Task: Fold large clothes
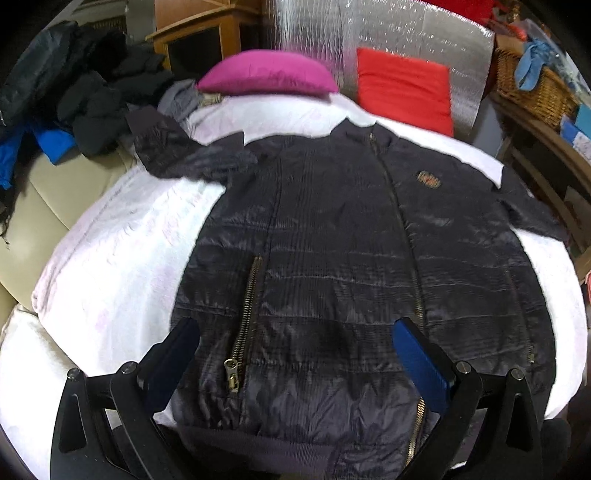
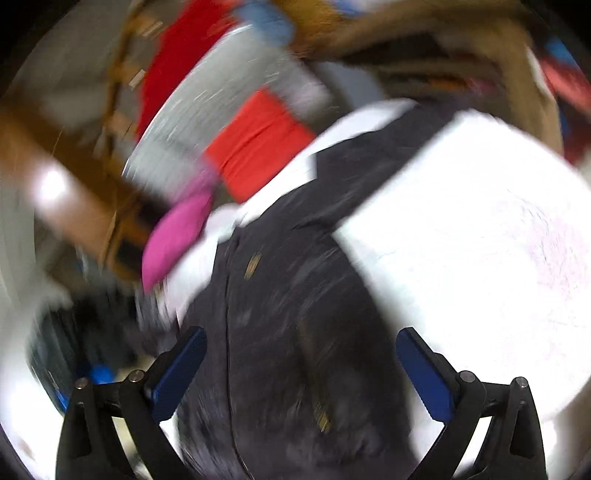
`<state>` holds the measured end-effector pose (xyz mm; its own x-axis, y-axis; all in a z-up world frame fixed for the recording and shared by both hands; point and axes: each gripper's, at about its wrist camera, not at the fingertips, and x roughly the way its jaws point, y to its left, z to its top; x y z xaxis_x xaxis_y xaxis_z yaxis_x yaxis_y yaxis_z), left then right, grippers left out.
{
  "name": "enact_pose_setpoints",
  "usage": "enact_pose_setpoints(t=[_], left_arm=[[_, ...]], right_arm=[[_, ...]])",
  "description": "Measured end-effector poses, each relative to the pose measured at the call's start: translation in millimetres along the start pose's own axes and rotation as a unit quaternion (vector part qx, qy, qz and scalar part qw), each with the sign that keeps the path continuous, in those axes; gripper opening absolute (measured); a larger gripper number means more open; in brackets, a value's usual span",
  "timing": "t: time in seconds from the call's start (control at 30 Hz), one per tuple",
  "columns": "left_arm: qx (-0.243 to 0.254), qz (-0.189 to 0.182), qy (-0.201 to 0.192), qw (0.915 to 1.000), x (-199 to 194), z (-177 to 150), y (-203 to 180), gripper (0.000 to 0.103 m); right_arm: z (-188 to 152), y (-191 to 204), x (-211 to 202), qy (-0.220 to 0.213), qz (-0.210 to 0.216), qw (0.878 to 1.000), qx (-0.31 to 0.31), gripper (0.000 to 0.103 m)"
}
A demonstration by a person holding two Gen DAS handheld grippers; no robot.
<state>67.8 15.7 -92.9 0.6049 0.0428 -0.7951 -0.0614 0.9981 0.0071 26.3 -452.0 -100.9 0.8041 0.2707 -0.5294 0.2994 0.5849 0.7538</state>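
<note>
Here, in the left wrist view, a dark navy quilted jacket with brass zippers (image 1: 332, 258) lies spread flat, front side up, on a white bed cover with a faint pink print (image 1: 122, 258), filling the centre of the frame. One sleeve reaches toward the upper left, the other toward the right edge. A small orange badge (image 1: 427, 180) sits on the chest, right of the centre zip. Your left gripper (image 1: 299, 362) hovers over the jacket's hem at the bottom of the frame, its blue-padded fingers (image 1: 421, 362) spread wide with nothing between them.

At the top centre rests a magenta pillow (image 1: 267, 72), with a red cushion (image 1: 406, 90) to its right against a silver foil sheet (image 1: 413, 33). A pile of dark clothes (image 1: 92, 99) sits at upper left, a wicker basket (image 1: 535, 85) at upper right.

The right wrist view is heavily blurred. Your right gripper (image 2: 301, 369) also stands wide apart and empty, above the same jacket (image 2: 280, 332), which runs from the bottom centre toward the upper right.
</note>
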Motion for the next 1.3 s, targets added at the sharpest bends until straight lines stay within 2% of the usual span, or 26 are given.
enact_pose_setpoints(t=[0.1, 0.23, 0.4, 0.5, 0.67, 0.7, 0.73, 0.8, 0.87, 0.97, 1.03, 1.1, 1.2, 1.3], left_arm=[[0.003, -0.002, 0.015, 0.9999, 20, 3, -6, 0.103], [0.009, 0.0, 0.014, 0.9999, 38, 9, -13, 0.103], [0.013, 0.007, 0.007, 0.9999, 58, 22, -14, 0.103], [0.011, 0.01, 0.005, 0.9999, 71, 27, -13, 0.103], [0.008, 0.014, 0.012, 0.9998, 92, 29, -8, 0.103], [0.006, 0.015, 0.014, 0.9998, 96, 28, -7, 0.103], [0.004, 0.015, 0.018, 0.9997, 100, 28, -5, 0.103], [-0.001, 0.013, 0.023, 0.9996, 108, 26, -2, 0.103], [-0.006, 0.009, 0.026, 0.9996, 113, 24, 3, 0.103], [-0.012, -0.001, 0.023, 0.9996, 116, 22, 7, 0.103], [-0.015, -0.005, 0.022, 0.9996, 117, 21, 8, 0.103], [-0.016, -0.01, 0.02, 0.9996, 117, 21, 9, 0.103], [-0.02, -0.019, 0.018, 0.9995, 114, 20, 12, 0.103], [-0.024, -0.027, 0.017, 0.9992, 113, 18, 17, 0.103]], right_arm=[[54, -54, 13, -0.02, 0.028, 0.994, 0.101, 0.103], [117, -93, 39, -0.044, 0.048, 0.983, 0.172, 0.101], [188, -117, 82, -0.064, 0.026, 0.978, 0.197, 0.086], [214, -125, 111, -0.065, 0.0, 0.978, 0.196, 0.077], [239, -135, 146, -0.054, -0.045, 0.98, 0.188, 0.075], [240, -138, 151, -0.053, -0.052, 0.98, 0.187, 0.068], [241, -140, 155, -0.049, -0.061, 0.98, 0.185, 0.05], [248, -138, 166, -0.031, -0.1, 0.98, 0.172, 0.022], [255, -119, 169, -0.025, -0.129, 0.982, 0.136, 0.011], [265, -54, 156, -0.053, -0.16, 0.985, 0.027, 0.009], [263, -3, 147, -0.071, -0.163, 0.983, -0.043, 0.008], [254, 53, 135, -0.091, -0.145, 0.98, -0.102, 0.008], [222, 148, 121, -0.118, -0.11, 0.964, -0.21, 0.008], [166, 240, 119, -0.122, -0.06, 0.939, -0.314, 0.008]])
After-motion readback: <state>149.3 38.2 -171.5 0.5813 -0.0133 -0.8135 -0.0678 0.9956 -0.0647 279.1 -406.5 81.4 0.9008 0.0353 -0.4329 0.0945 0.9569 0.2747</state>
